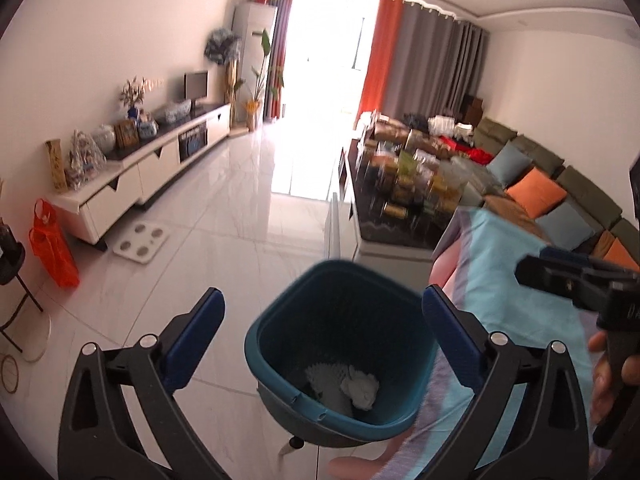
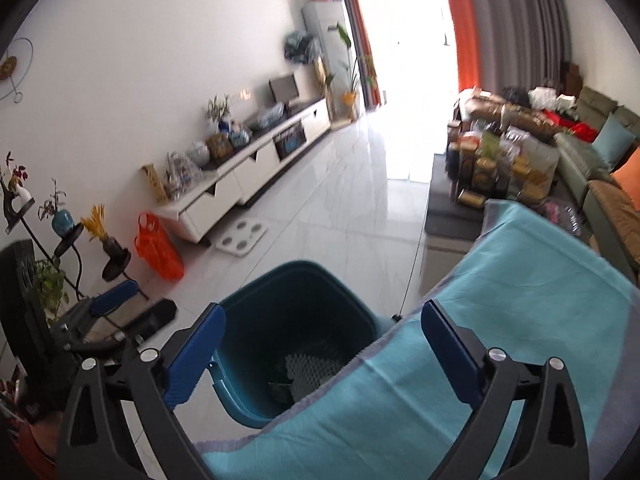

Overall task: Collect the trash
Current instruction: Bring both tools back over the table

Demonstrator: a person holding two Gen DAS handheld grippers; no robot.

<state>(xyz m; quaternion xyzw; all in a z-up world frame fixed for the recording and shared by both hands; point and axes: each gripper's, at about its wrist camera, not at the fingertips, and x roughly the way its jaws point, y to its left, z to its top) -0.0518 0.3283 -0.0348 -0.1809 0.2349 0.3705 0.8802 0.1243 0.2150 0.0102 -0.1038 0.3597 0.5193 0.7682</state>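
Two pale scraps of trash (image 1: 344, 388), a crumpled white wad and a sheet of textured foam or netting, lie at the bottom of the teal bin (image 1: 280, 320), directly ahead of and below the left gripper (image 1: 320, 320), between its spread blue fingers (image 1: 196, 332). Both look very light and soft, likely to crush rather than resist, so a gentle pinch across the bulkiest fold of the wad should lift it if more handling were needed; the flat sheet would be harder to catch and may need an edge lifted first. The bin itself appears to be stiff plastic with a ribbed inner wall and a thick rolled rim, the natural place to take hold. It stands on the glossy white floor, tight against the near edge of a surface covered with a light-blue cloth (image 2: 480, 360) that lies to its right. The left gripper is wide apart and holds nothing. The right gripper (image 2: 320, 340) hovers over the cloth's corner with the bin ahead to its left, its jaws equally wide and empty. No further trash shows on the cloth, so the collecting seems mostly done.
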